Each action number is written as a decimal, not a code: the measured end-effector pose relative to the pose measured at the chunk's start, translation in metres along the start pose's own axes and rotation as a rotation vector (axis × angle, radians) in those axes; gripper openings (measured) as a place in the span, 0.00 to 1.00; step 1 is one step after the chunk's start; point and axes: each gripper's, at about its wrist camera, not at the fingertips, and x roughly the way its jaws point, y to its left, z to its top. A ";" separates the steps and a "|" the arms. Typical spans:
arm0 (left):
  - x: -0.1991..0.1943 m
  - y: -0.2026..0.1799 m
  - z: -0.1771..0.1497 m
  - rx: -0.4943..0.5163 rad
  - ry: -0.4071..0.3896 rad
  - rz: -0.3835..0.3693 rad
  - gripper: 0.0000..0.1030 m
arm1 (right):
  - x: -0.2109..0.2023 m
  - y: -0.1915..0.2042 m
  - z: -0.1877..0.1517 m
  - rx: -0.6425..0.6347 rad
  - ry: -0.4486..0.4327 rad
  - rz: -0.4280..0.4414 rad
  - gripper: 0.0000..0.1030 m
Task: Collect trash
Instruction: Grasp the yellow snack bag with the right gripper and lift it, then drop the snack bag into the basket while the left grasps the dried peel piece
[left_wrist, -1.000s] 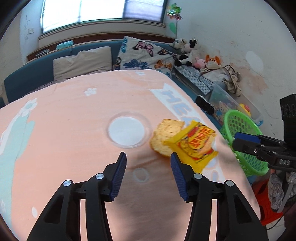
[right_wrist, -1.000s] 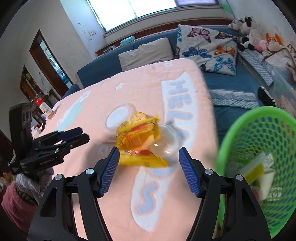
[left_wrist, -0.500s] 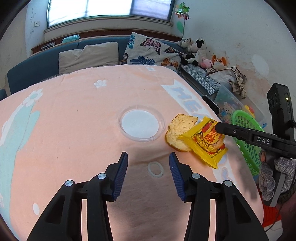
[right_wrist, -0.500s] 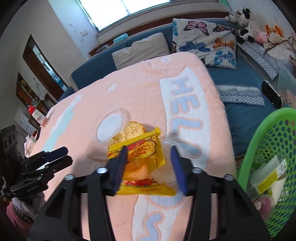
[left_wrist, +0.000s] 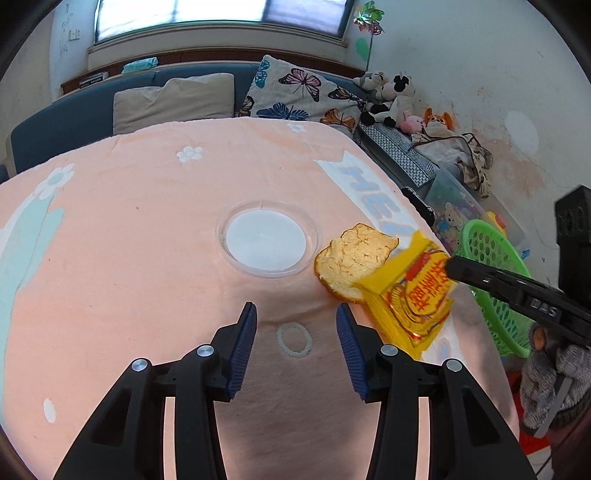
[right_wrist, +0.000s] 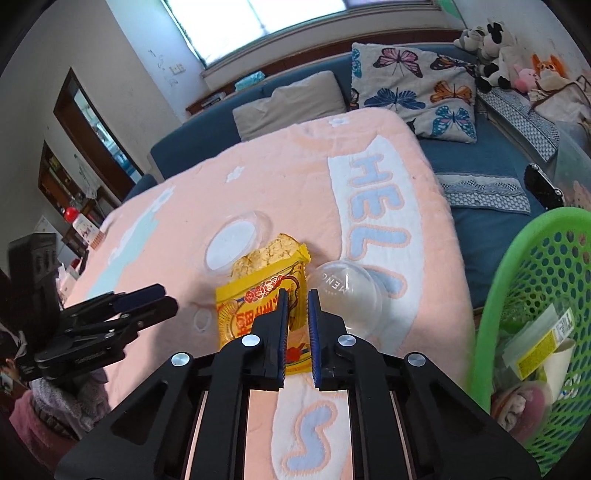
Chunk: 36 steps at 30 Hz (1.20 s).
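Two blue ribbed pads of the right gripper (right_wrist: 296, 314) stand nearly together, pinching the near edge of the yellow printed snack wrapper (right_wrist: 258, 306) that lies on the pink fleece blanket (right_wrist: 288, 192) with pale blue letters. A round crumbly golden biscuit (right_wrist: 264, 254) pokes out of the wrapper's far end. Just right of the wrapper, touching or nearly touching it, sits a clear plastic dome lid (right_wrist: 345, 295); beyond the biscuit lies a clear round plastic lid with a white centre (right_wrist: 231, 245). At the right edge of the blanket stands a green perforated plastic basket (right_wrist: 517, 266) holding wrappers and a paper cup.

The left gripper (left_wrist: 295, 330) hovers above the blanket with its fingers spread wide and nothing between them; a small pale ring print (left_wrist: 293, 335) on the blanket shows in the gap. The wrapper (left_wrist: 413, 302) lies to its right. Behind the blanket run a blue sofa (left_wrist: 62, 114), a beige cushion (left_wrist: 173, 98) and a butterfly-print pillow (left_wrist: 295, 92)
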 end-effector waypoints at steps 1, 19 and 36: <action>0.001 -0.001 0.000 -0.005 0.001 -0.005 0.42 | -0.004 0.000 0.000 -0.001 -0.007 0.001 0.10; 0.053 -0.026 0.015 -0.120 0.074 -0.074 0.39 | -0.088 -0.028 -0.010 -0.005 -0.111 -0.042 0.10; 0.067 -0.027 0.021 -0.224 0.033 -0.039 0.06 | -0.115 -0.067 -0.015 0.033 -0.151 -0.123 0.10</action>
